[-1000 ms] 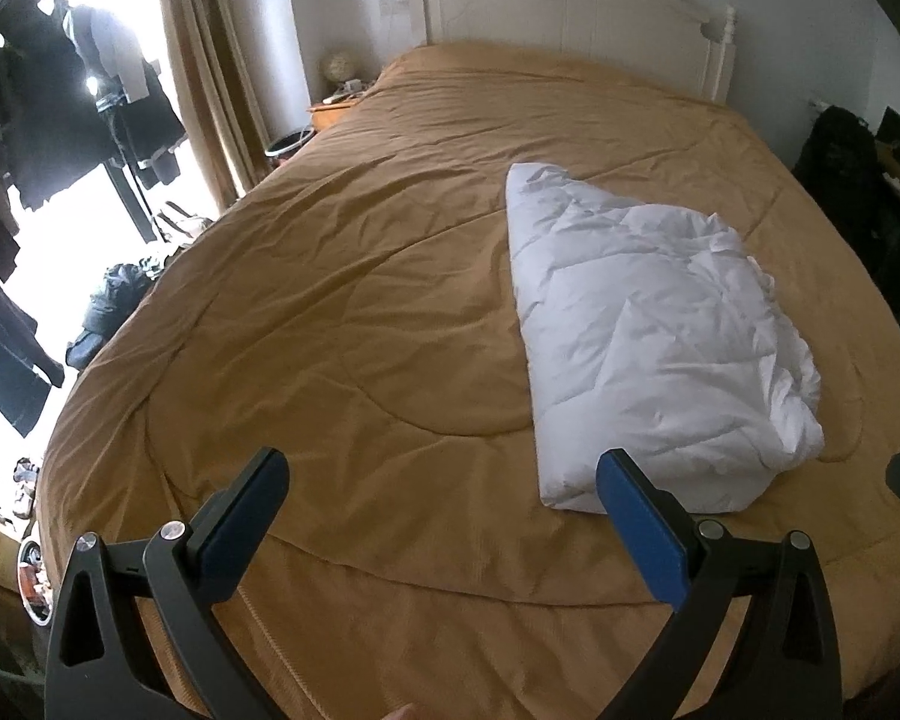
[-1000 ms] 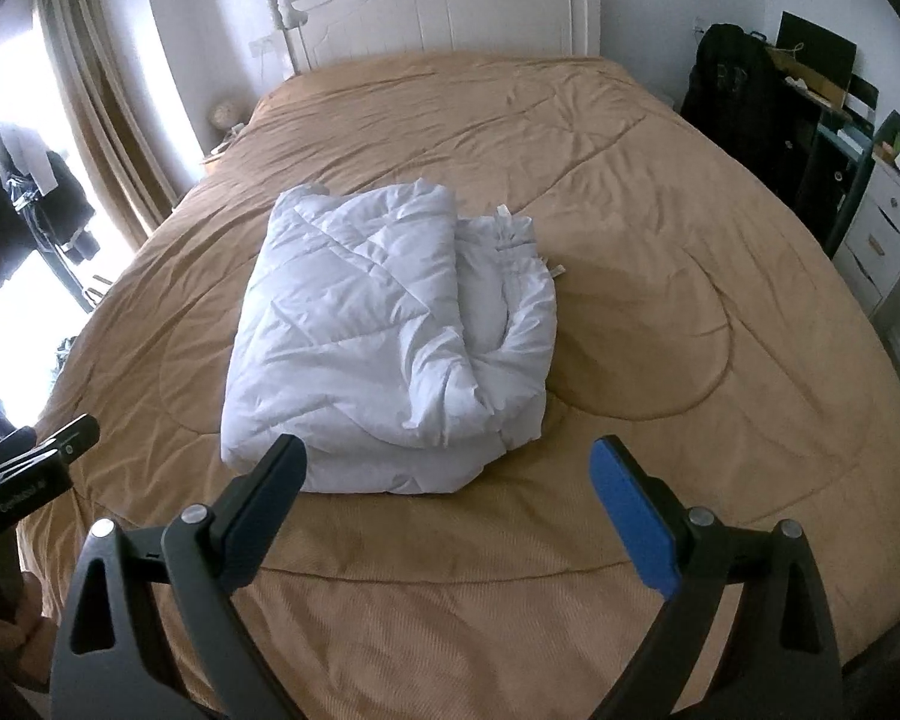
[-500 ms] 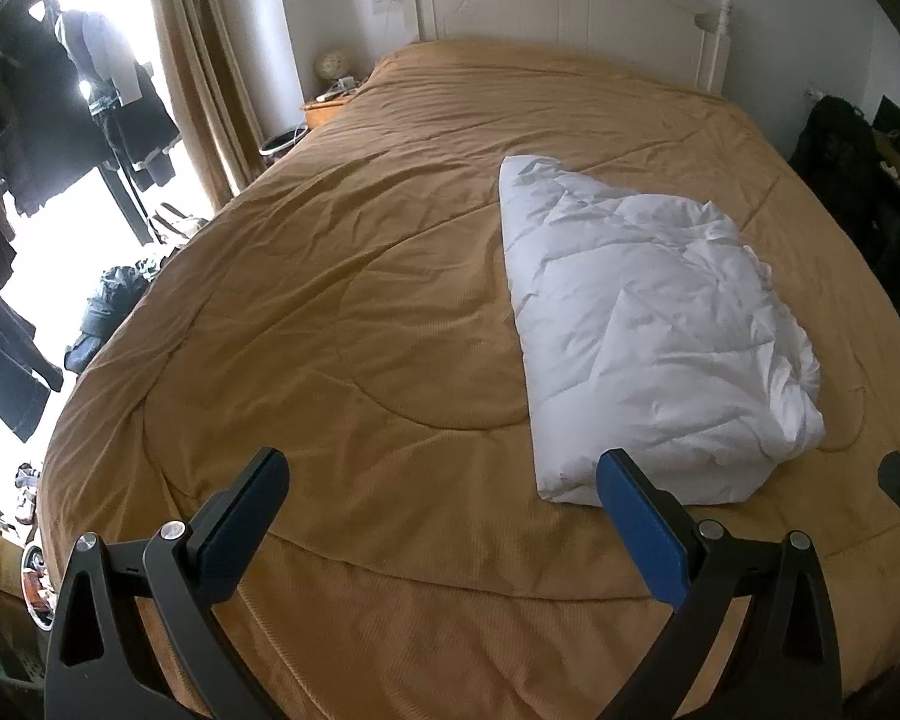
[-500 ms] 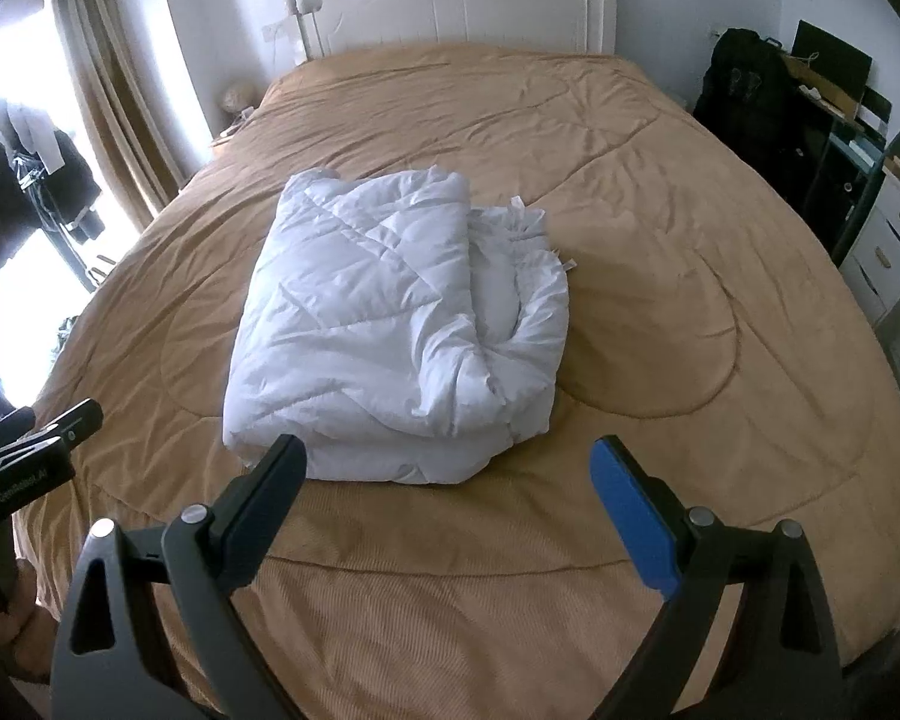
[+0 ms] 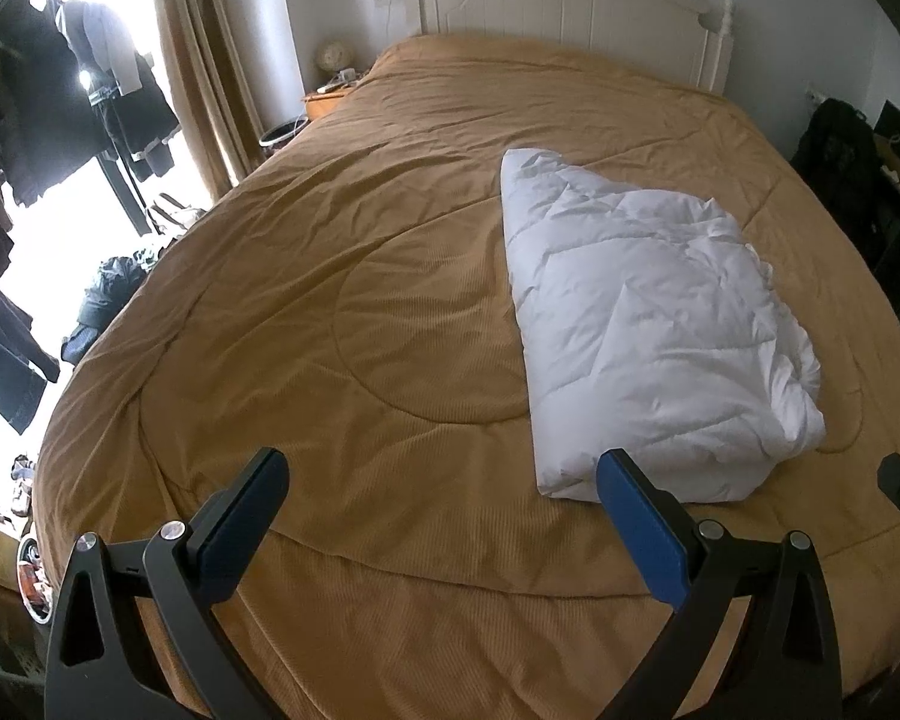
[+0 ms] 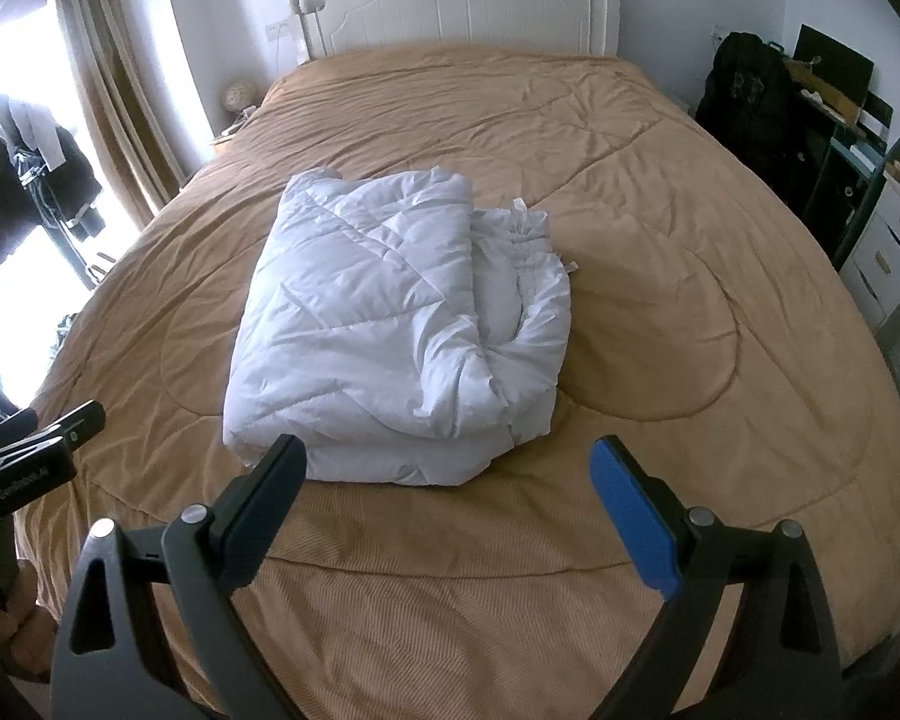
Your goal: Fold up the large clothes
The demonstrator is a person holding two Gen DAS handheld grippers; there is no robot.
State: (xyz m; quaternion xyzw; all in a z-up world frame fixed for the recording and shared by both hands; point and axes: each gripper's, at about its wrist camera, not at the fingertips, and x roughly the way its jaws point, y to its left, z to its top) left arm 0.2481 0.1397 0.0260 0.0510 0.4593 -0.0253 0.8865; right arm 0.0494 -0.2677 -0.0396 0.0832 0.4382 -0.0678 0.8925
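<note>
Folded white quilted garment point(image 6: 390, 324) lies mid-bed on tan bedspread point(image 6: 660, 312), at 12 o'clock from R gripper point(image 6: 447, 483). L gripper point(image 5: 441, 495) sees it at 1 o'clock. Both w/ fingers spread wide (nothing held).

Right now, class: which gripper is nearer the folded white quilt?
Right. The right gripper sits directly before the quilt; the left gripper hangs off to its left.

We see a white quilted duvet point(image 6: 390, 324) on a tan ribbed bedspread point(image 6: 660, 192), white headboard point(image 6: 462, 6), blue gripper pads point(image 6: 630, 516).
</note>
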